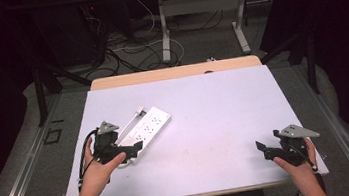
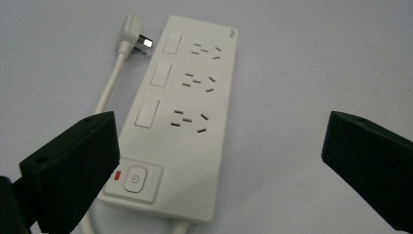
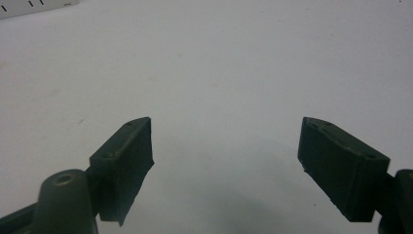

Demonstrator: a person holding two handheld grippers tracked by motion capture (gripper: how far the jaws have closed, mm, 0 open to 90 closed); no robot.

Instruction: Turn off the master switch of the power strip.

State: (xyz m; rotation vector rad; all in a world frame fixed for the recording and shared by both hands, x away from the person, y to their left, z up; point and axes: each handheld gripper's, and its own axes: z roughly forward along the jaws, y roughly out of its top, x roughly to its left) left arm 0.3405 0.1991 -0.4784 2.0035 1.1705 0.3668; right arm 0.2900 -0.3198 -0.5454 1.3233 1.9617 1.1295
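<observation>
I am holding the left gripper [image 2: 219,165] with its jaws spread wide over the switch end of the white power strip [image 2: 182,122], which is lying flat on the white table [image 1: 215,118] at its left side, its plug [image 2: 132,33] resting just beside it. My right gripper [image 3: 226,165] is hovering released above bare tabletop, well apart.

A pale lavender rectangular worktop [image 1: 226,122] fills the middle of the frame, its light wooden edge [image 1: 174,72] showing along the far side. Grey carpeted floor [image 1: 22,147] flanks it left and right. At upper centre, white metal legs of a second table [image 1: 164,28] stand among tangled black and white cables [image 1: 126,48]. Both upper corners are dark.
</observation>
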